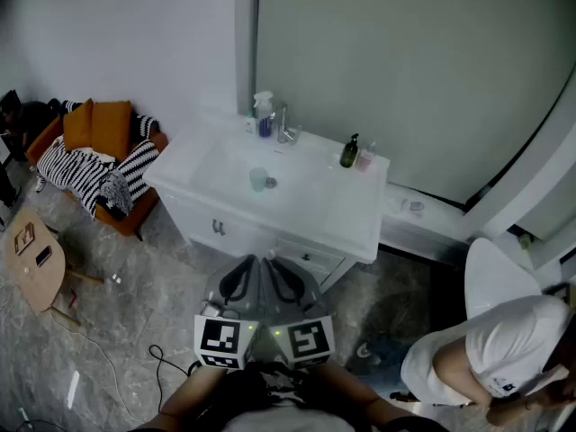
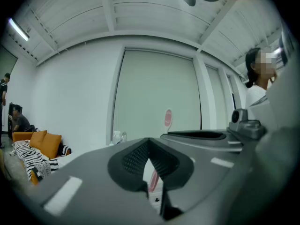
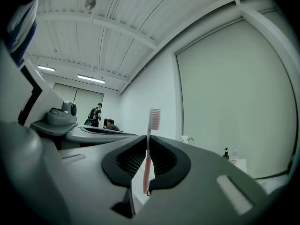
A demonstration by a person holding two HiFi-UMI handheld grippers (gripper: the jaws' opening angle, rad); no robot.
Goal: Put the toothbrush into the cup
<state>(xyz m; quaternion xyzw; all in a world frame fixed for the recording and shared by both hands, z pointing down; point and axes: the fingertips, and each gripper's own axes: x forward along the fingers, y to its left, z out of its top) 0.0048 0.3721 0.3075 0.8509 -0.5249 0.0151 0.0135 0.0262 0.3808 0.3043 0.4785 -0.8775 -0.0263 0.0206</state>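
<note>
**Right gripper** (image 3: 147,140), jaws closed on the toothbrush (image 3: 146,172). We see the pink handle pinched low on its length, with the brush standing upright and the bristle head clear above the jaw tips. **Left gripper** (image 2: 149,142), jaws shut tip to tip, with nothing held between them. In the head view the two grippers sit side by side, close to the body and short of the tabletop's (image 1: 346,219) near edge.

**Handling.** We judge the toothbrush to be light, stiff along its handle and rather slick. The hold near the lower end gives a long free lever, so a knock on the head could make it pivot in the grip. For lowering it into the cup, a hold nearer the middle would leave more of the lower handle free.

**Target.** The cup (image 1: 259,179) stands upright in the sink basin, well apart from both grippers. It is small and probably easy to tip.

**Edges and room.** The faucet (image 1: 284,126) and spray bottle (image 1: 263,115) stand behind the cup at the back rim. A dark bottle (image 1: 349,152) stands to the right, near the wall. The approach from the front edge is open. A person in white (image 1: 504,349) crouches at the right, clear of that path.
</note>
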